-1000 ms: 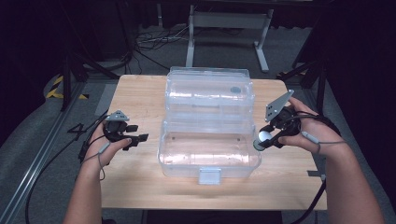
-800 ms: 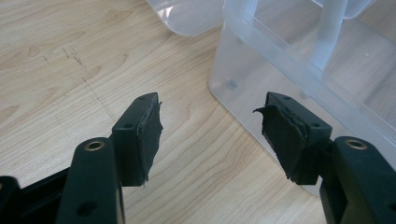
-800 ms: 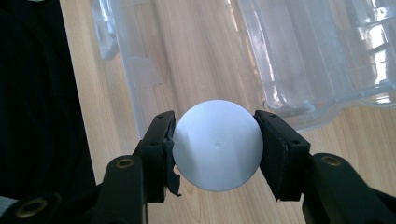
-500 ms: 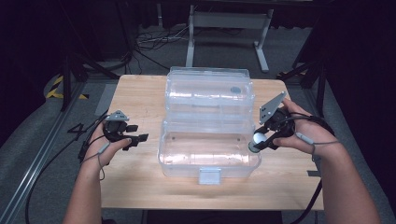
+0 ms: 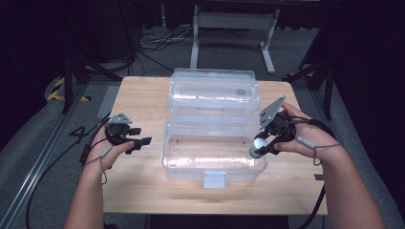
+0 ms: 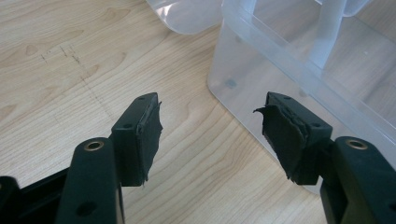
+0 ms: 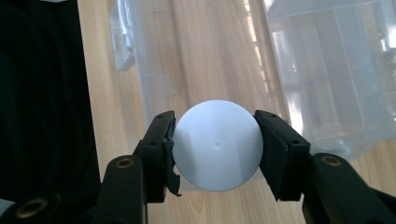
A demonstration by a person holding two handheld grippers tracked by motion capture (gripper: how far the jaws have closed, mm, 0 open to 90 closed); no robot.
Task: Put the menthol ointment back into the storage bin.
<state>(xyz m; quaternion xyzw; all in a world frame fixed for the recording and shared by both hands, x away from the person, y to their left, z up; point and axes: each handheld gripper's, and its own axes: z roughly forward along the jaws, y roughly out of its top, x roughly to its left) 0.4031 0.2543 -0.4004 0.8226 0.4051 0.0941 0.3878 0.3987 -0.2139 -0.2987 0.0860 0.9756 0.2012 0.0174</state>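
White and round, the ball (image 7: 216, 144) is clamped between the jaws of the right gripper (image 5: 261, 145), which holds it at the right end of the clear plastic box (image 5: 212, 164), just over its rim. The box sits in the middle of the wooden table (image 5: 143, 95) with its lid (image 5: 212, 95) thrown back toward the far edge. So picking up looks done; lowering the ball into the box and letting go is left. The left gripper (image 5: 138, 140) waits near the box's left wall, jaws wide and empty.
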